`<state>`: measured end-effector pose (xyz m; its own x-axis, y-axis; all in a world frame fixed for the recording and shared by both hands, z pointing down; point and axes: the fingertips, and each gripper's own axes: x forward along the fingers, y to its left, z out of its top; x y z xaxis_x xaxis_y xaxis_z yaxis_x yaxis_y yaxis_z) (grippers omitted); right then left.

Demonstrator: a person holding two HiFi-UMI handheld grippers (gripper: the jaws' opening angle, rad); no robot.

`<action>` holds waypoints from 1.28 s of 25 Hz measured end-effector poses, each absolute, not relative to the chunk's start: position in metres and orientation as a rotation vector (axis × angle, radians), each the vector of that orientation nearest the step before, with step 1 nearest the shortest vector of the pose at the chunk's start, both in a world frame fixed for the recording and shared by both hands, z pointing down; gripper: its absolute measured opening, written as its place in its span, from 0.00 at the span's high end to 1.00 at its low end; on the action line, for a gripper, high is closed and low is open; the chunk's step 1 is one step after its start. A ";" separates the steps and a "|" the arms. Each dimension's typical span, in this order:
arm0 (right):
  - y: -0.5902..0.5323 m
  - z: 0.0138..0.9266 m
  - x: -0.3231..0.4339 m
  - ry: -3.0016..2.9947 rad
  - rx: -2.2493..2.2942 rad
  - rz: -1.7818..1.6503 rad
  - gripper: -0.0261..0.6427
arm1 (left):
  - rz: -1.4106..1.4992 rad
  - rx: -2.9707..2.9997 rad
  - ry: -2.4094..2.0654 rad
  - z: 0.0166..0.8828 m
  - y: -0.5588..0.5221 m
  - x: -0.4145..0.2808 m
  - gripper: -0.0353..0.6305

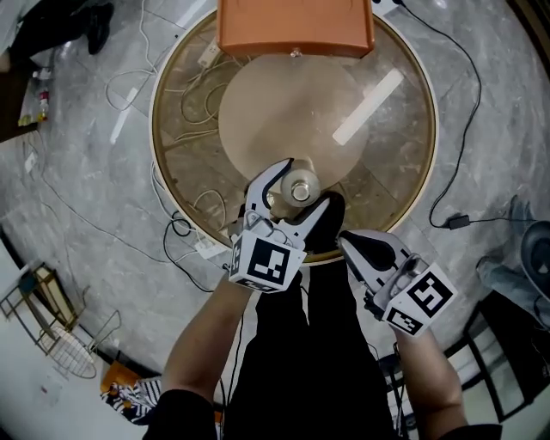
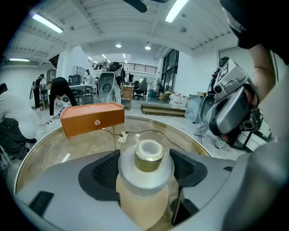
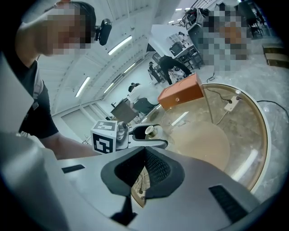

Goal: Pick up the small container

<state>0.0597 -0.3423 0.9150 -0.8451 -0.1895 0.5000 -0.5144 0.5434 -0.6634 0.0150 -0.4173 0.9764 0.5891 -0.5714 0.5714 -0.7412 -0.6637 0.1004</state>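
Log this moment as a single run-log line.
left gripper shut on small container | container upright, at glass table's near edge | right gripper shut, empty | lift not confirmable

Small container (image 2: 145, 173) between left gripper (image 1: 302, 185) jaws at table (image 1: 404, 172) near edge; box (image 1: 295, 26) far edge; right gripper (image 1: 351, 242) just right.

L gripper (image 1: 306, 184) jaws round small container (image 1: 300, 190), table (image 1: 406, 155) 6 o'clock; orange box (image 1: 295, 26) at 12; R gripper (image 1: 348, 241) ~5, off rim.
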 end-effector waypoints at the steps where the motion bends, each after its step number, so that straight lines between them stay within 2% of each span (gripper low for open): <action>1: -0.341 0.917 0.061 -2.410 0.577 1.215 0.94 | 0.728 2.499 -1.071 0.979 -0.419 0.017 0.44; 20: -0.327 0.907 0.067 -2.397 0.622 1.178 0.94 | 0.775 2.505 -1.039 0.995 -0.435 0.030 0.41; 26: -0.323 0.857 0.066 -2.451 0.683 1.108 0.94 | 0.701 2.502 -1.052 0.929 -0.424 0.027 0.42; 32: -0.324 0.743 0.053 -2.562 0.769 0.988 0.94 | 0.666 2.467 -1.095 0.804 -0.402 0.014 0.42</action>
